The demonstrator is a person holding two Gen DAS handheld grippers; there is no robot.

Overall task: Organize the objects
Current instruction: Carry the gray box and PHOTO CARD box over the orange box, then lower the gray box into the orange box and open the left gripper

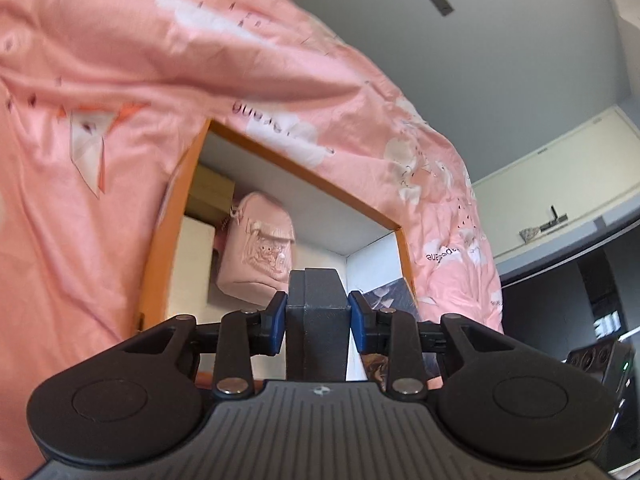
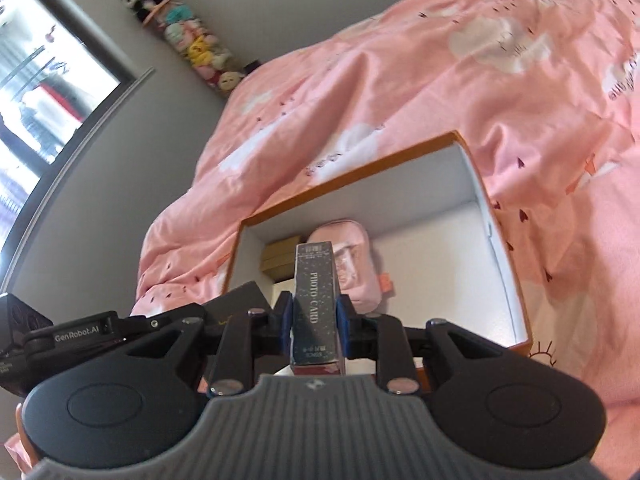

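Note:
An orange box (image 1: pixel 320 184) with a white inside (image 2: pixel 496 216) lies on a pink duvet. A pink pouch (image 1: pixel 256 252) (image 2: pixel 352 264) and a tan carton (image 1: pixel 208 192) (image 2: pixel 280 258) rest inside it. My left gripper (image 1: pixel 318 320) is shut on a plain dark grey box (image 1: pixel 316 312), held in front of the orange box. My right gripper (image 2: pixel 314 320) is shut on a dark box printed "PHOTO CARD" (image 2: pixel 316 304), held over the orange box's near end. A dark printed box (image 1: pixel 392 296) sits behind the left fingers.
The pink duvet (image 2: pixel 400 92) with white clouds surrounds the orange box. A row of plush toys (image 2: pixel 188 36) lines the wall. A window (image 2: pixel 36 80) is at the left. The left gripper's body (image 2: pixel 80 332) shows in the right wrist view.

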